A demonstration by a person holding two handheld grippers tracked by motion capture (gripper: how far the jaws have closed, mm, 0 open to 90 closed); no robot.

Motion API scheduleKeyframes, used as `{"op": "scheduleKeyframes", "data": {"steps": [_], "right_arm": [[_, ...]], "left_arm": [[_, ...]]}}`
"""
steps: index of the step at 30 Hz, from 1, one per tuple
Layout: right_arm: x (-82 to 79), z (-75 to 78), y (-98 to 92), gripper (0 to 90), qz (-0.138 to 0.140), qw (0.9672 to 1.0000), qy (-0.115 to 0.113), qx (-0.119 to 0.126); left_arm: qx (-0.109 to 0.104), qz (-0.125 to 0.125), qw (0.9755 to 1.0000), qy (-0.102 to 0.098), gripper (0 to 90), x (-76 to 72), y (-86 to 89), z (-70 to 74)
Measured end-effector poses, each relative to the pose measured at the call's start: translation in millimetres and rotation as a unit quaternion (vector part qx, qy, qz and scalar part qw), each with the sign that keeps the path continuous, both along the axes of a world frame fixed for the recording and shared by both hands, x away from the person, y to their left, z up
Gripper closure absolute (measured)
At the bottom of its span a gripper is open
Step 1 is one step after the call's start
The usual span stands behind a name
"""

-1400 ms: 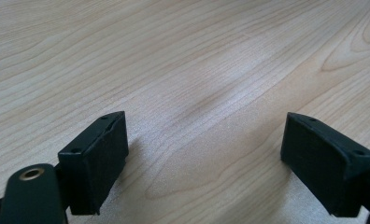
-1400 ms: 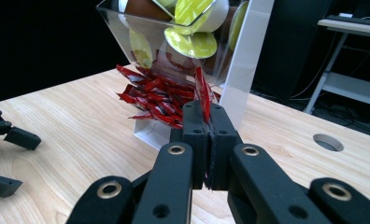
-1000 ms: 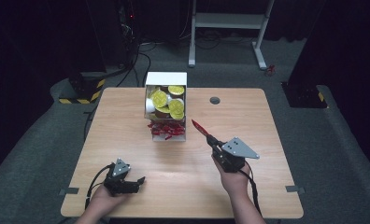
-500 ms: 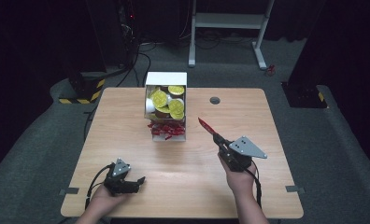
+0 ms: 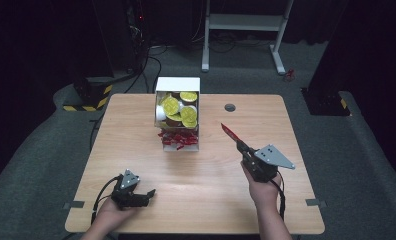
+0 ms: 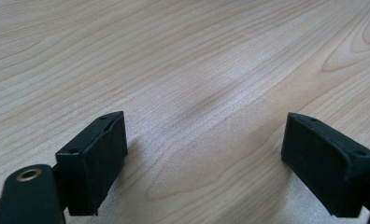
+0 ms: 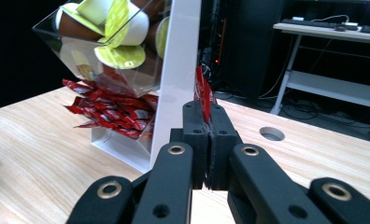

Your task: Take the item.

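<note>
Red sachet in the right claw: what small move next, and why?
Probably carry the thin red sachet clear of the clear-fronted white dispenser box and lower it onto bare light wooden table. The right claw is clamped on it in the air, beside the box; the left claw rests open.

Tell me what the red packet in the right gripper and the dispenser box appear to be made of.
Red packet: likely thin glossy plastic or foil film; it shines and stands flat and thin between the shut jaws. Dispenser box: seemingly rigid acrylic, white glossy side panel, clear front bin showing cups and packets through it.
</note>
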State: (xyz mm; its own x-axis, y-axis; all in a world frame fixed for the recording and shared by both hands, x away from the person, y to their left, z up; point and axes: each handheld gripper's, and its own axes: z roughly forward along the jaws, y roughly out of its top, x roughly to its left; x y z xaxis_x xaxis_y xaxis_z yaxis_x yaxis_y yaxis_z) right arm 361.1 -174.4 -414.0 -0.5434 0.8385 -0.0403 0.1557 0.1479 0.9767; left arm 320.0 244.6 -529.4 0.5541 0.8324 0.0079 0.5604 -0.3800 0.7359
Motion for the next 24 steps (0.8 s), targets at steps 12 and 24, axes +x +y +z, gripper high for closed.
{"op": "scheduleKeyframes", "data": {"steps": [12,24], "right_arm": [[3.9,-0.2,-21.3,88.9,-0.036,0.9993,-0.005,-0.007],[8.6,-6.3,-34.3,89.0,-0.062,0.9980,-0.003,-0.015]], "left_arm": [[0.000,0.011,0.9999,-0.001,14.1,0.0,-0.5,-0.2],[0.006,0.026,0.9996,0.004,9.2,1.5,-0.7,-0.4]]}}
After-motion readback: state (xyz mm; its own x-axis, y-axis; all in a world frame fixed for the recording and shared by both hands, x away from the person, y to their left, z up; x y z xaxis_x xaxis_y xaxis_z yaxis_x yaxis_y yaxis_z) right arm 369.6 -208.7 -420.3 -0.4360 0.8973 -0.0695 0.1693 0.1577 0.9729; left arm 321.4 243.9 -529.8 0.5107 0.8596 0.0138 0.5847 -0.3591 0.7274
